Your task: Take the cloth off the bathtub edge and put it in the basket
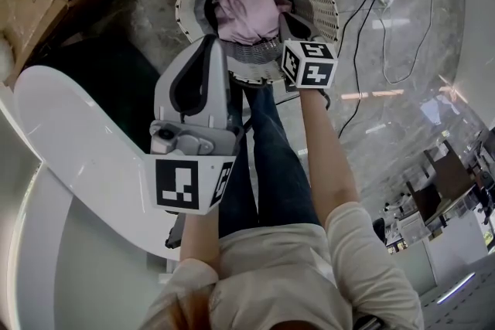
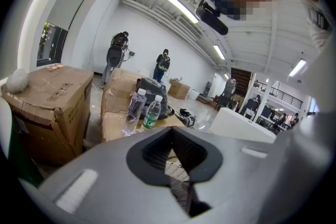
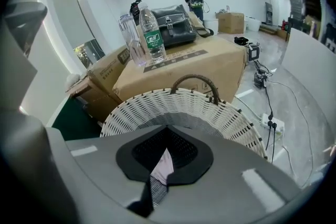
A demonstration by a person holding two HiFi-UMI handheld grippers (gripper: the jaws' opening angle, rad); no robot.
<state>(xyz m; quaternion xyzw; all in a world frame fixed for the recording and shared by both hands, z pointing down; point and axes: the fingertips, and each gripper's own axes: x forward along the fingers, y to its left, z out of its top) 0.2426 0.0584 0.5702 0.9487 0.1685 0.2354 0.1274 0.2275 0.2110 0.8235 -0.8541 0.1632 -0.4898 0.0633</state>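
Head view shows the pink cloth (image 1: 246, 5) already lying inside the basket (image 1: 321, 0) at top centre, off the bathtub edge (image 1: 77, 135). Your right gripper (image 1: 296, 31) and left gripper (image 1: 210, 50) have jaws closed on nothing. The task looks finished, so you only need to draw back.

The left gripper (image 2: 176, 157) is a pale grey moulded plastic shell with rounded shoulders. Its jaws are lined with black ribbed rubber pads (image 2: 157, 152), and its flanks carry narrow lighter rectangular insets (image 2: 76, 191). Towards its rear sit a small grey metal fitting (image 1: 182, 139) and a white cube printed with black square markers (image 1: 186, 183). The right gripper (image 3: 157, 176) has the same grey shell and black lining, and bears its own black-and-white marker cube (image 1: 309, 63). The person wears a cream short-sleeved top (image 1: 286, 267) and dark blue jeans (image 1: 271, 158).
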